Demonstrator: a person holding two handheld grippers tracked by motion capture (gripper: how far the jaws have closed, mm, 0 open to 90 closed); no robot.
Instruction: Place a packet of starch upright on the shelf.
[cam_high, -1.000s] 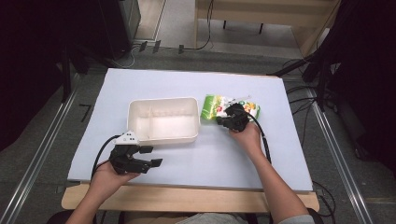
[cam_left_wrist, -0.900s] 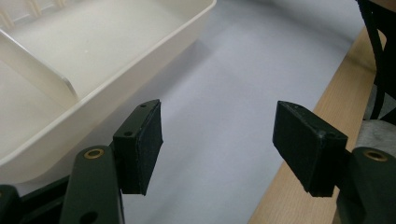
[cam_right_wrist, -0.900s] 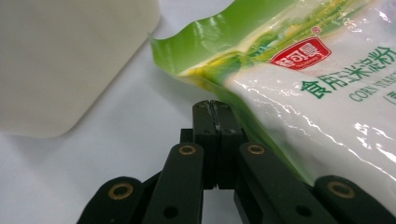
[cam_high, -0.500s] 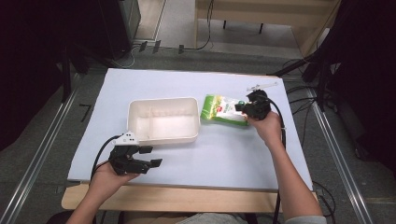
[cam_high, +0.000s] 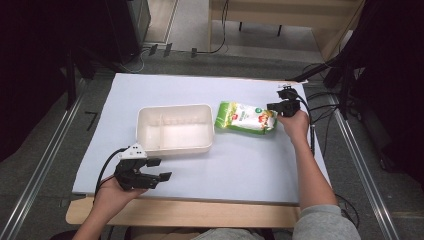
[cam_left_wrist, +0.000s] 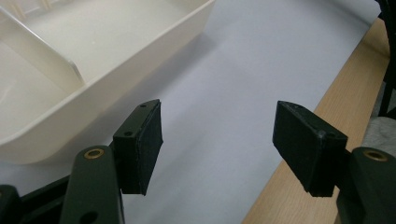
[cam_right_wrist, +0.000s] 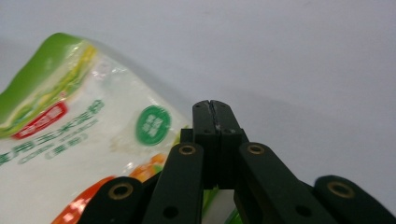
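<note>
- The bag (cam_high: 246, 118) lies flat on the table (cam_high: 250, 165), to the right of the tray (cam_high: 174, 128) and just beside it, with a small gap between them.
- The right gripper (cam_high: 283, 106) is at the right end of the bag, and its fingers are pressed together on the bag's edge.
- In the right gripper view the two black fingers (cam_right_wrist: 205, 135) meet with no gap, and the bag (cam_right_wrist: 70, 154) spreads out to the left of them and under them.
- The bag is a soft plastic pouch, glossy and a little wrinkled, with a green border, a white middle, a round green mark and red and orange print.
- The left gripper (cam_high: 150, 170) is in the left hand (cam_high: 112, 192) near the front edge of the table, in front of the tray and well apart from the bag.
- Its fingers (cam_left_wrist: 140, 147) stand wide apart with nothing between them; they are flat black blocks with matte pads.
- The tray (cam_left_wrist: 70, 70) is a cream plastic rectangle with rounded corners, smooth walls and thin dividers inside.
- The table has a smooth, pale blue-white sheet on top and a wooden edge (cam_left_wrist: 299, 186) at the front.
</note>
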